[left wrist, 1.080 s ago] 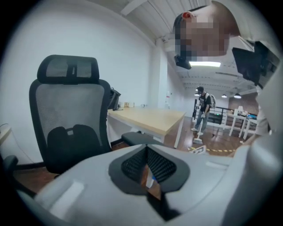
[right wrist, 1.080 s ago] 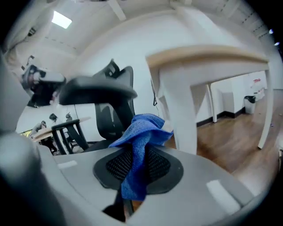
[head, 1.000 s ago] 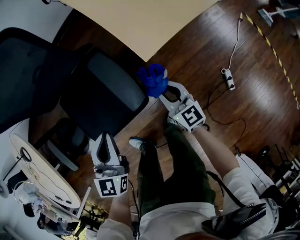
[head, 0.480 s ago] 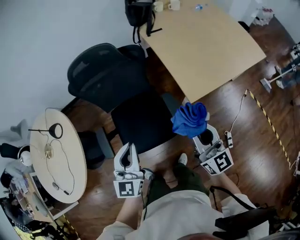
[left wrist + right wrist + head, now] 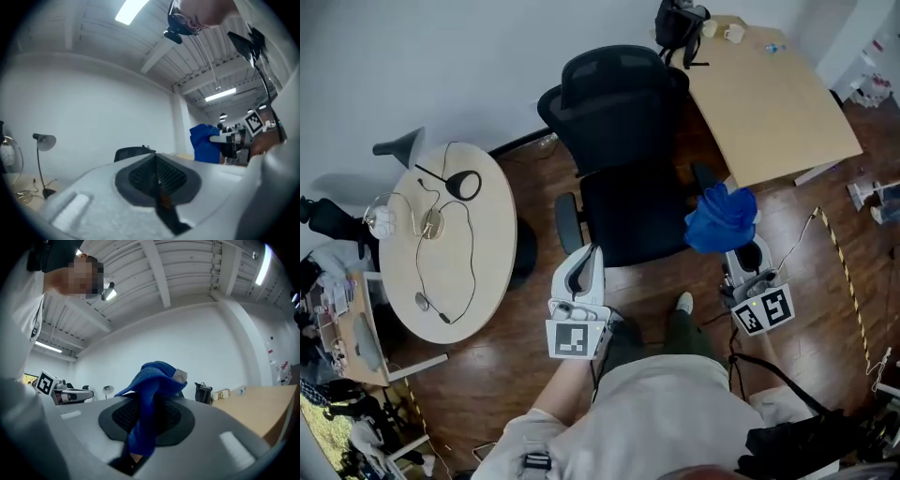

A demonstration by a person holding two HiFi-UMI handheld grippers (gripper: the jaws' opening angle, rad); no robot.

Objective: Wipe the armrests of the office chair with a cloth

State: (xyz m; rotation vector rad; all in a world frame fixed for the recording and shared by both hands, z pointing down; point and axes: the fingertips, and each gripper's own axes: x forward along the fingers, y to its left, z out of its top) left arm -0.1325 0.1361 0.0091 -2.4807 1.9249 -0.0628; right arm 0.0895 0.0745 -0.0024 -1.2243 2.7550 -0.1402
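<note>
A black office chair [image 5: 623, 159] faces me, its armrests [image 5: 567, 223] on either side of the seat. My right gripper [image 5: 735, 240] is shut on a bunched blue cloth [image 5: 722, 217], held in the air just off the chair's right armrest [image 5: 704, 177]. In the right gripper view the cloth [image 5: 151, 401] drapes out of the closed jaws. At the seat's front left corner my left gripper [image 5: 592, 253] is shut with nothing in it. In the left gripper view its jaws meet in a tight seam [image 5: 154, 176]; the cloth [image 5: 205, 143] and the chair's back [image 5: 133, 152] show beyond.
A round table [image 5: 492, 234] with a desk lamp [image 5: 464, 183] and cables stands left of the chair. A tan desk [image 5: 778, 103] with a black bag [image 5: 680, 19] on it sits behind and right. Yellow-black tape [image 5: 844, 281] crosses the wood floor at the right.
My view has swung round, so the chair now sits straight ahead. Both grippers have come level at the seat's front. The cloth has stayed in the right gripper.
</note>
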